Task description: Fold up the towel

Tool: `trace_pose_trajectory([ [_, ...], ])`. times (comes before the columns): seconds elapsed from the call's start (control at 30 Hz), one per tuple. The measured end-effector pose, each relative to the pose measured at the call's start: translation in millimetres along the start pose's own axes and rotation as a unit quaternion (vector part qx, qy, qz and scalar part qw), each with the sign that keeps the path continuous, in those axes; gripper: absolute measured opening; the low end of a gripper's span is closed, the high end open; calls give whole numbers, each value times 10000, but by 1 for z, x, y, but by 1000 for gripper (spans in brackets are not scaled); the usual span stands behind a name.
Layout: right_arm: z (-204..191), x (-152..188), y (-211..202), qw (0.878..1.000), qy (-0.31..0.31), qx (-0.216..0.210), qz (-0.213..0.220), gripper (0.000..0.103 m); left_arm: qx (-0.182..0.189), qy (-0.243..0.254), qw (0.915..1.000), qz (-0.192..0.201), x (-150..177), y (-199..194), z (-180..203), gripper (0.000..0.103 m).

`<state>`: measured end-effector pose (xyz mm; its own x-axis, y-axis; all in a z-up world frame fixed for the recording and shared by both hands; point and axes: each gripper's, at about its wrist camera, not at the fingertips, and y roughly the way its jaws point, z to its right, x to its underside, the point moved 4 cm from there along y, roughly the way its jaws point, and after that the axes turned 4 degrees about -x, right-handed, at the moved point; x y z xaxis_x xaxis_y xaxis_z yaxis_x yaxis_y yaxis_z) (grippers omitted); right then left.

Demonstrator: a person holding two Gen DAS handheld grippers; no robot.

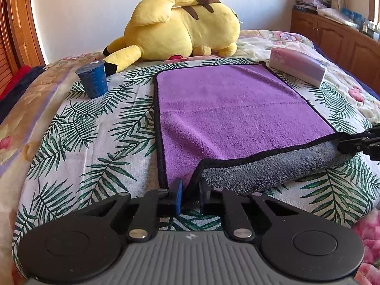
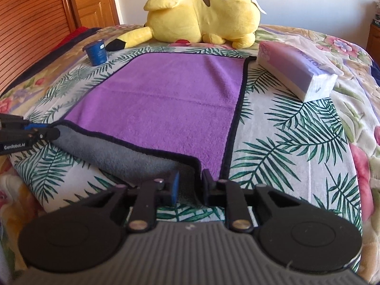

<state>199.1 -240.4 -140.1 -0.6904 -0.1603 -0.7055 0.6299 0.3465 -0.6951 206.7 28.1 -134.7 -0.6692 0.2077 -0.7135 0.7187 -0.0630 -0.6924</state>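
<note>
Daylight is filling the room, bright and even, and it seems to be coming from the right, where the far edge of the left wrist view is glowing. The white wall (image 1: 95, 16) is washing out a little. Shadows are lying soft: a dim patch is sitting under the turned-up grey fold of the towel (image 2: 171, 99), and another under the yellow plush toy (image 1: 185, 28). Both views are bulging like a fishbowl, so the bed (image 2: 296, 142) is curving away and the wooden door (image 1: 16, 23) is bowing. Dark corners are creeping in. The right wrist view is looking slightly softer, especially along its edges.
</note>
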Motion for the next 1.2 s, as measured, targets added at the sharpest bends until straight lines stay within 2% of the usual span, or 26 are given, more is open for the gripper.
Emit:
trace_pose_trajectory([
  [0.03, 0, 0, 0, 10000, -25, -1, -4, 9, 1, 10, 10000, 11, 0, 0, 0, 0],
  [0.07, 0, 0, 0, 10000, -48, -9, -13, 5, 4, 17, 10000, 25, -1, -1, 0, 0],
  [0.7, 4, -11, -12, 9990, -17, -13, 440, 4, 143, -54, 9982, 579, -21, -28, 1, 0],
  [1.2, 7, -20, -19, 9973, -63, 80, 722, 4, 133, -135, 9965, 812, -27, -36, -2, 0],
])
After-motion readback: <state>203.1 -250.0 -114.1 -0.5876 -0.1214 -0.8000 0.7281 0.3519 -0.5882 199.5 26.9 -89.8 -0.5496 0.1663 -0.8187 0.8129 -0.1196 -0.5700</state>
